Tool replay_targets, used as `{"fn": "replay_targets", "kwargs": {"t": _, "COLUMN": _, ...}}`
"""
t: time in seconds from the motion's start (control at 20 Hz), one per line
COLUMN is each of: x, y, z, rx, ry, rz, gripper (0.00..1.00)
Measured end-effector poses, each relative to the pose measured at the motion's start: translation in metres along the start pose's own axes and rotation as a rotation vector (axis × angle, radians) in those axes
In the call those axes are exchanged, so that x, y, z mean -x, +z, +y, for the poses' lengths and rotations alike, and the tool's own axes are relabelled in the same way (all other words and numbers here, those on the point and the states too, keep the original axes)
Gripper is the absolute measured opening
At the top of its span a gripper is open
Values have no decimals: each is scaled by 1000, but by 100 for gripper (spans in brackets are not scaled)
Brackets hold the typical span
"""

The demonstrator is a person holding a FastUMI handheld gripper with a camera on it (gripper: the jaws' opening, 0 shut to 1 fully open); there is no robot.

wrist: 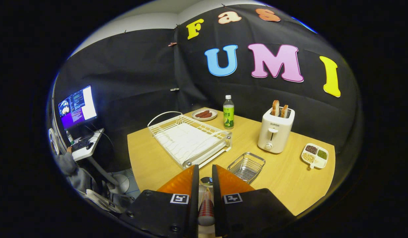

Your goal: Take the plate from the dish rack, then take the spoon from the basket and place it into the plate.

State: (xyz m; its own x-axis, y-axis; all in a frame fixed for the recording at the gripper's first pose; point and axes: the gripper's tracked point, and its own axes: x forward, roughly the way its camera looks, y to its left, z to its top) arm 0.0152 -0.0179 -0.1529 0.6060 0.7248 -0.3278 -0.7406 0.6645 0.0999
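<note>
Gripper view: a spoon (206,206) is pinched by the gripper (205,172).
The rack (190,140) and basket (247,166) are seen beyond, on the table (290,178).

Toaster (275,134) carries the brand word "SUPOR" on its front face, above the lever. Each orange finger of the claw (205,172) bears a square black-and-white fiducial marker near its base, no readable characters. Green bottle (228,114) label print too small to read.

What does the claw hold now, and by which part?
The claw is shut on the spoon, gripping its handle between the two orange fingers; the spoon's bowl end lies ahead, above the plate, and is hard to see.
</note>
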Motion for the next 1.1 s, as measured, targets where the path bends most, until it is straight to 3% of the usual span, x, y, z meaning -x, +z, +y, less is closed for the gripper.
{"fn": "replay_targets", "kwargs": {"t": 0.35, "x": -32, "y": -82, "z": 17, "rx": 35, "ry": 37, "rz": 182, "gripper": 23}}
{"fn": "replay_targets", "kwargs": {"t": 0.65, "x": -32, "y": -104, "z": 15, "rx": 55, "ry": 47, "rz": 228, "gripper": 24}}
{"fn": "replay_targets", "kwargs": {"t": 1.0, "x": -34, "y": -103, "z": -2, "rx": 19, "ry": -11, "rz": 236, "gripper": 26}}
{"fn": "replay_targets", "kwargs": {"t": 1.05, "x": -33, "y": -102, "z": -2, "rx": 7, "ry": -14, "rz": 235, "gripper": 27}}
{"fn": "replay_targets", "kwargs": {"t": 1.1, "x": -33, "y": -102, "z": -3, "rx": -10, "ry": -19, "rz": 237, "gripper": 45}}
